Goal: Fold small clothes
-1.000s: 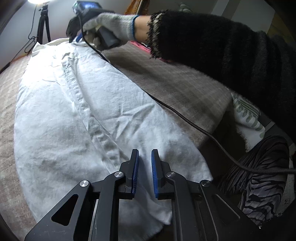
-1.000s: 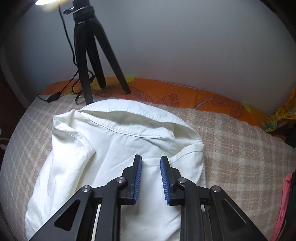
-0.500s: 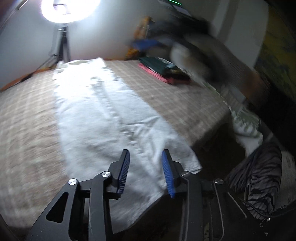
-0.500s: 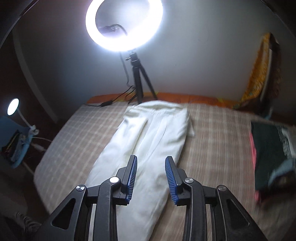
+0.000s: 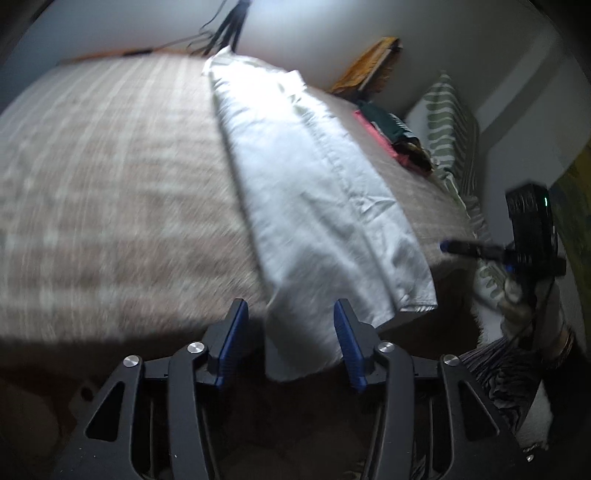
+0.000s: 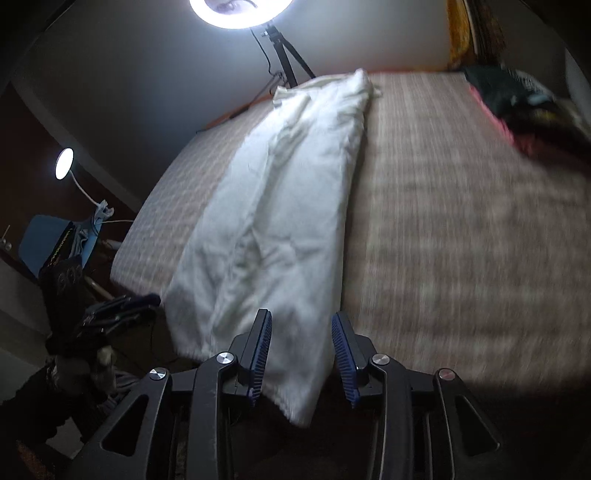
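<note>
A white shirt point(image 5: 306, 184), folded lengthwise into a long strip, lies on the checked bed cover point(image 5: 110, 192) from the far tripod to the near edge. My left gripper point(image 5: 290, 308) hovers over the shirt's near hem, jaws opening; the cloth shows between them but the pads do not press it. In the right wrist view the same shirt point(image 6: 280, 206) runs away from my right gripper point(image 6: 301, 315), whose jaws are also opening above the hem corner without gripping it. The right gripper point(image 5: 461, 246) also appears at the bed's right corner, and the left gripper point(image 6: 122, 306), blurred, at the left.
A ring light point(image 6: 240, 11) on a tripod stands behind the bed's far end. Folded dark and pink clothes point(image 6: 517, 107) sit at the far right. A green-patterned pillow point(image 5: 447, 122), a striped cloth point(image 5: 509, 373), a desk lamp point(image 6: 63, 162) and a blue chair point(image 6: 55, 243) flank the bed.
Both grippers have pulled back to the bed's near edge, the right one all the way from the collar end. Both pairs of jaws have widened. The shirt stays flat.
</note>
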`<state>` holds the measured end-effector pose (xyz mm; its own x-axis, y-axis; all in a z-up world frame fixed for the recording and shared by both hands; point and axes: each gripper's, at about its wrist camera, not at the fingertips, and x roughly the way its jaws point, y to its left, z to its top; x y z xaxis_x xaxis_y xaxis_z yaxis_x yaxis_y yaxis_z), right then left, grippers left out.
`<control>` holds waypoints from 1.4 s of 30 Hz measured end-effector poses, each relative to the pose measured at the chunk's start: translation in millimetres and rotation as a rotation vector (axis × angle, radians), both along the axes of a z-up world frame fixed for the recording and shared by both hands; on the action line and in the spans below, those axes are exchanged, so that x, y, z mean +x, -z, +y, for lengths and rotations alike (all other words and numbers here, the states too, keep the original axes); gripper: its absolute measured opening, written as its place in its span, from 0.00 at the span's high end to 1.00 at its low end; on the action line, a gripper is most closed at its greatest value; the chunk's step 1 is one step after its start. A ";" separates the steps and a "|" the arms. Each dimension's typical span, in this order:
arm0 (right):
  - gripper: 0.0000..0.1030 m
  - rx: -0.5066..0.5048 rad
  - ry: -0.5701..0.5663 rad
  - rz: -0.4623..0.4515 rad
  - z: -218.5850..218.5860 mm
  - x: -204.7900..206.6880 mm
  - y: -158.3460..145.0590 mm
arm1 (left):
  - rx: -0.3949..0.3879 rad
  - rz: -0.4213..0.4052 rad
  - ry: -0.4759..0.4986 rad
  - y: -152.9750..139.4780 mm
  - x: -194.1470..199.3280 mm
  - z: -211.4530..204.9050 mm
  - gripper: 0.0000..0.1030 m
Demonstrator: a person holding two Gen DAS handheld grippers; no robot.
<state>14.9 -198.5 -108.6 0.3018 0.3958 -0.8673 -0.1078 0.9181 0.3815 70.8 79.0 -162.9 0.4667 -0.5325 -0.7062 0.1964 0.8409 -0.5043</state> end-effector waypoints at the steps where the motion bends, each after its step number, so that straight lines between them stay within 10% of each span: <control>1: 0.63 0.005 0.003 0.012 -0.8 -3.1 4.4 | -0.031 0.027 -0.014 5.6 1.9 3.8 0.55; 26: 0.53 0.133 -0.013 0.129 -0.4 -15.9 60.7 | -0.087 0.160 -0.017 37.1 4.6 -4.3 0.55; 32: 0.77 0.184 -0.061 0.158 12.2 -18.3 65.2 | -0.152 0.156 0.016 32.5 5.0 -4.3 0.91; 42: 0.98 0.403 0.010 0.087 -4.0 -22.8 39.2 | -0.288 0.062 0.037 -8.7 3.1 -5.6 0.98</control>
<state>-8.0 -202.5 -147.9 0.2400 0.7066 -0.6657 -0.0515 0.6940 0.7181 73.9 73.4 -154.3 0.4043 -0.7309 -0.5499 0.1858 0.6543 -0.7331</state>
